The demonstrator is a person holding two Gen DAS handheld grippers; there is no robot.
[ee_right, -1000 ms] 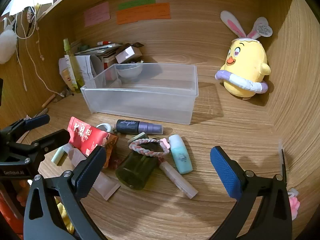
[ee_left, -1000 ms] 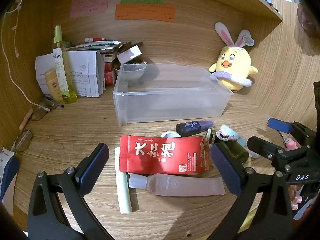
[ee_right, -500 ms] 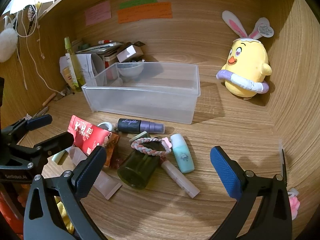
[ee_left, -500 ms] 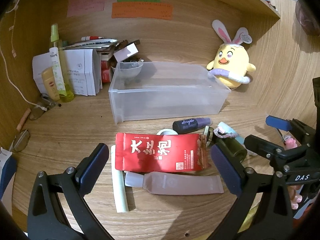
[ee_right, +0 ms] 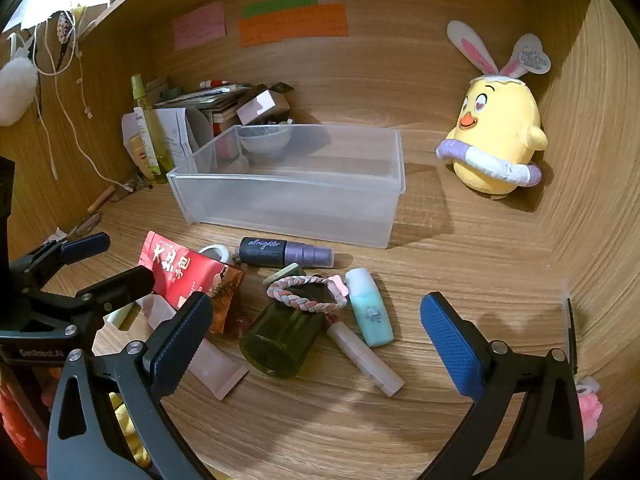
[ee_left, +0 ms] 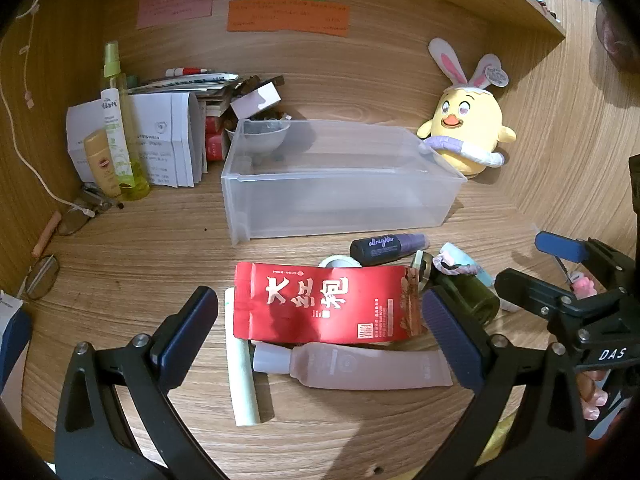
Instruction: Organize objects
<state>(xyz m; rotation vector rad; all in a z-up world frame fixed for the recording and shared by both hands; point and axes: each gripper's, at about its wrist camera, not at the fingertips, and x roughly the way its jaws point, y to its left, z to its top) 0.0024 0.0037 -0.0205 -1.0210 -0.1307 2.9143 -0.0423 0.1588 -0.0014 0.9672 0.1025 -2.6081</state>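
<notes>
my left gripper (ee_left: 318, 334) hovered with its jaws spread wide and empty, the red foil pouch (ee_left: 326, 302) lying flat just ahead between them, a soft pink tube (ee_left: 352, 366) touching its near edge. my right gripper (ee_right: 316, 344) was also wide open, holding nothing, over a green glass bottle (ee_right: 282, 340) with a braided hair tie (ee_right: 306, 292) draped across it. the clear bin (ee_left: 340, 184) sat beyond both. i judged the pouch light, crinkly and slippery, best pinched across a short edge.
</notes>
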